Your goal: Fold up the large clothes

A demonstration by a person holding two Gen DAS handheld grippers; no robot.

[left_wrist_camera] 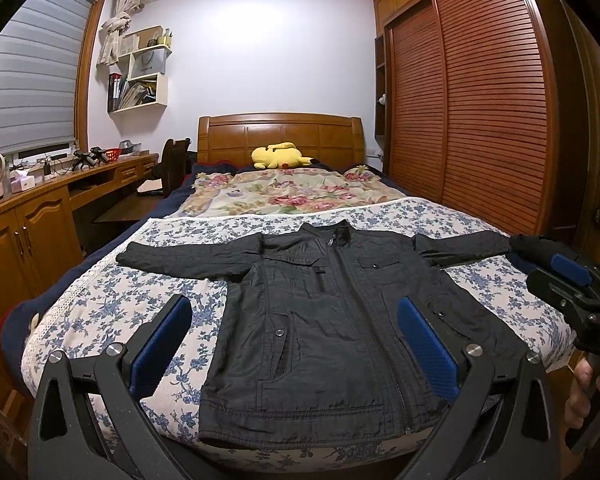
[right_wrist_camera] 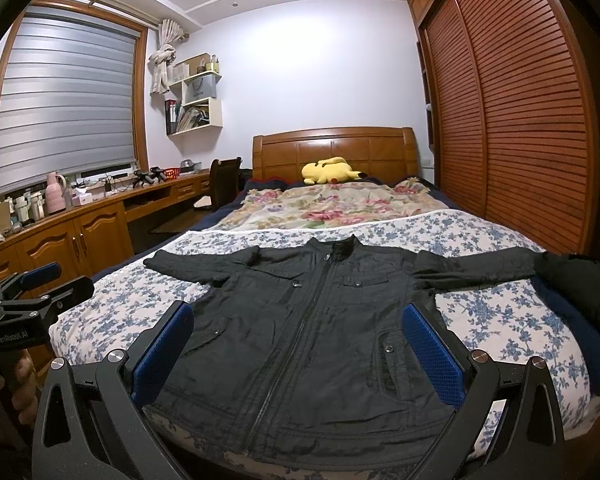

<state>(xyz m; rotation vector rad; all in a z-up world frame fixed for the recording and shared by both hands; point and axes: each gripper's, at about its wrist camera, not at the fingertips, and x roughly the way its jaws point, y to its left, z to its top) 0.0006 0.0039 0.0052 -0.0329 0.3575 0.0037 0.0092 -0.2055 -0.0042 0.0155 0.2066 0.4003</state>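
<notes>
At far left, a wooden table (right_wrist_camera: 100, 204) runs under the window blind (right_wrist_camera: 66, 100), carrying a pink vase (right_wrist_camera: 55, 196) and small clutter. White wall shelves (right_wrist_camera: 198, 94) hang beyond it, and a dark chair (right_wrist_camera: 224, 182) stands where the table ends near the bed.

The left tool (left_wrist_camera: 296, 344) hovers over the foot of the bed (left_wrist_camera: 100, 304), its two blue-padded fingers (left_wrist_camera: 162, 344) spread wide with nothing between them. In the right wrist view the same tool appears at the left edge, held up beside the bed by the person's left hand (right_wrist_camera: 18, 380).

The black jacket (left_wrist_camera: 324, 320) lies flat and face up on the blue-flowered sheet, zipped, collar toward the headboard (left_wrist_camera: 280, 136), hem near the foot edge, and both sleeves stretched straight out to the sides. A rose-patterned blanket (left_wrist_camera: 284, 192) covers the bed beyond it, and a yellow plush toy (left_wrist_camera: 278, 156) rests against the headboard.

The right tool (right_wrist_camera: 300, 352) also hovers over the jacket's lower half, fingers (right_wrist_camera: 432, 356) wide apart and gripping nothing. From the left wrist view it shows at the right edge, off the bed's side, with the right hand (left_wrist_camera: 580, 396) under it.

Another dark garment (right_wrist_camera: 584, 292) lies bunched just beside the jacket's right-side cuff; whether they touch I cannot tell. The slatted wardrobe doors (right_wrist_camera: 512, 112) fill the right wall.
</notes>
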